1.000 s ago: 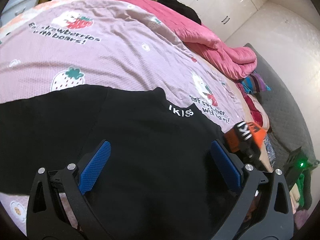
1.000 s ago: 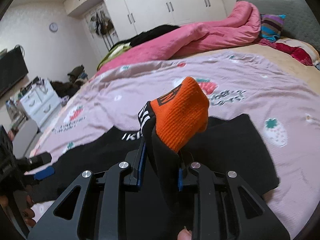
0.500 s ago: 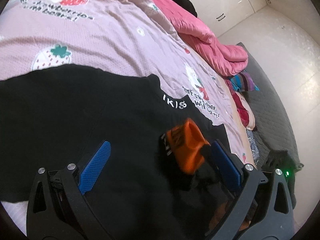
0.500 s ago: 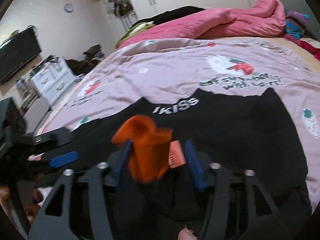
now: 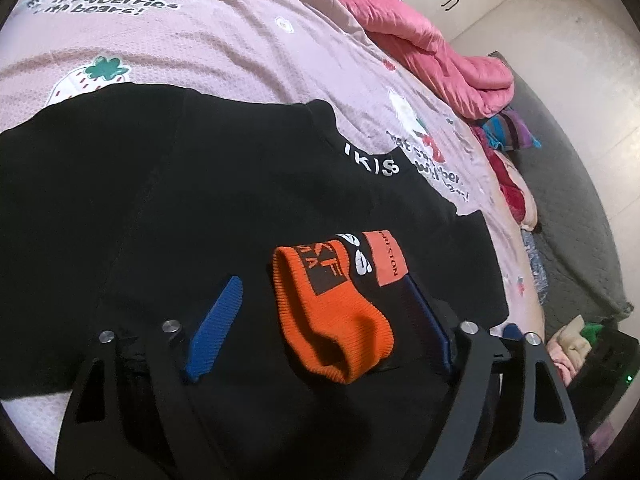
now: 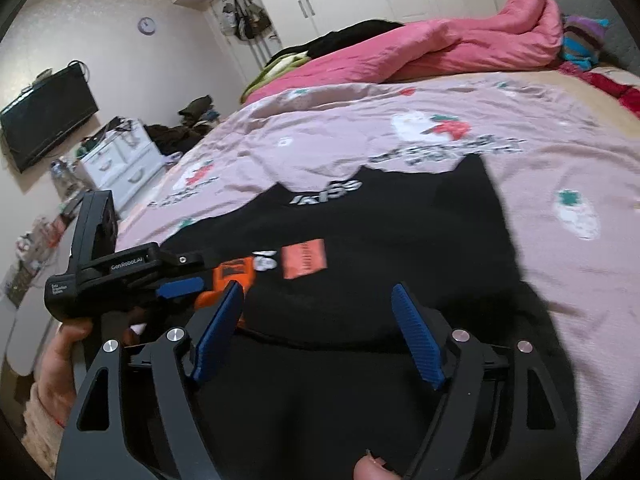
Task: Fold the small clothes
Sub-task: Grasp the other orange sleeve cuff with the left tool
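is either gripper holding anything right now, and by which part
Nothing is held. The left gripper and right gripper are both open; the orange-cuffed black sock lies loose between the left fingers.

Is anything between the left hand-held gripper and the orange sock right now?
Nothing visible. The orange sock lies on the black garment, between the open fingers of the left hand-held gripper. The right hand-held gripper is open, off to the side.
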{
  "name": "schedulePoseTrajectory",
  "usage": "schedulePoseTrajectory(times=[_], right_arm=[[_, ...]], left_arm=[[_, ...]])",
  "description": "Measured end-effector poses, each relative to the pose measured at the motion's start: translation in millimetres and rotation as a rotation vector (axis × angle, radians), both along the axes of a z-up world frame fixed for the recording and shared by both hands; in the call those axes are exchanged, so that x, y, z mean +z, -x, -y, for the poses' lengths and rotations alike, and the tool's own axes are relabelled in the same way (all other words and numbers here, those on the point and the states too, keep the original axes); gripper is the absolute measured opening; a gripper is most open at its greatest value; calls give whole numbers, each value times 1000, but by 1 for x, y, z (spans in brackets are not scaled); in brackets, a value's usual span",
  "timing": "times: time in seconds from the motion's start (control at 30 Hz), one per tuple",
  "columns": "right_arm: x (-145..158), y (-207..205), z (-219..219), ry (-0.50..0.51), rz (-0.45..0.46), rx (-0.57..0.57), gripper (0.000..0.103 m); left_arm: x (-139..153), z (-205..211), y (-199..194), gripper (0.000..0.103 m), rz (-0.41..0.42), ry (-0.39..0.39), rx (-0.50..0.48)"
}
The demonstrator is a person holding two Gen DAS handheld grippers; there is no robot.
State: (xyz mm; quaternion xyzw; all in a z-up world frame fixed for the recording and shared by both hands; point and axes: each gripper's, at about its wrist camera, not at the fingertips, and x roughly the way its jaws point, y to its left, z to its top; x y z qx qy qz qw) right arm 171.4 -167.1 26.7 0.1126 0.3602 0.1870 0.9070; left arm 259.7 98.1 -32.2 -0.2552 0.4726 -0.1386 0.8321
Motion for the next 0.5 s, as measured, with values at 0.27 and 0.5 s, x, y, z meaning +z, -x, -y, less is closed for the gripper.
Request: schedulePoseTrajectory(times=[0.27,0.5], right_arm=[[1,6,51,-35,27,-104,76],[-6,6,84,-37,9,-188,76]], left_arm=[[-9,35,-4,15,26,-96,-41],[39,30,14,8,187,-97,-48]])
